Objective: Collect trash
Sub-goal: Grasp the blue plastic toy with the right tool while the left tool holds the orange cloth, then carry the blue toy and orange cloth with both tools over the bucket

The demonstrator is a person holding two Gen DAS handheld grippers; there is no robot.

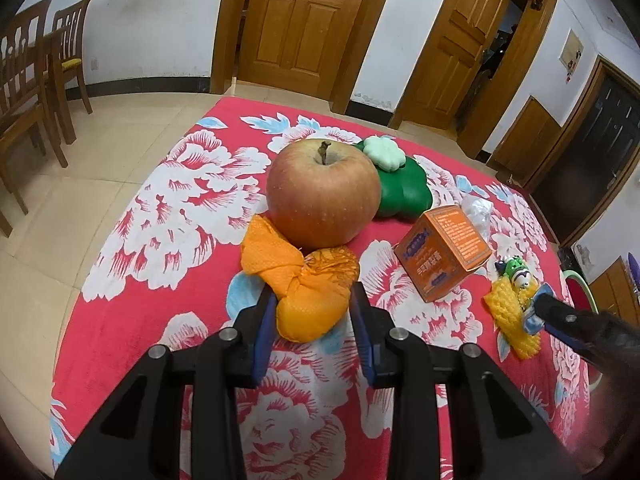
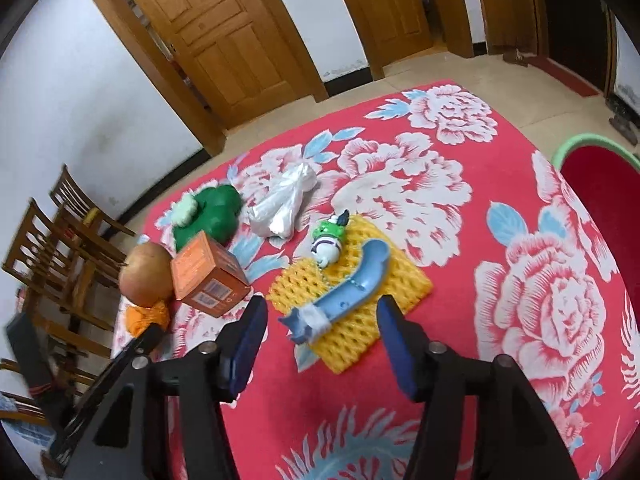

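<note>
Two claws are in my views, both angled down over a surface [image 1: 140, 216] covered with a red cloth printed with large white and pink flowers. Largest on it is a big round red-yellow apple [image 1: 323, 192], standing upright with its stem up. Behind it and touching it lies a dark green flower-shaped cushion [image 1: 406, 190] with a smaller pale green flower shape on top. To the right of the apple sits an orange cardboard box [image 1: 442, 252], tilted on one edge. Farther right lies a flat yellow foam net sleeve [image 2: 348, 296]; across it rests a curved light blue plastic piece [image 2: 352, 284], and at its far edge a small green and white toy figure [image 2: 330, 240]. Beyond the sleeve lies a crumpled clear plastic bag [image 2: 286, 206]. Just in front of the apple and touching it is a knotted orange mesh fruit net [image 1: 304, 284], a piece of the trash.

My left claw [image 1: 314, 308] is clamped on this orange net, both blue pads pressing its sides as it rests on the cloth. My right claw [image 2: 322, 316] stands apart, gripping nothing; the near end of the blue plastic piece lies between its fingers, untouched. At the right edge, beside the surface, I see a red basin with a pale green rim [image 2: 580, 144].
</note>
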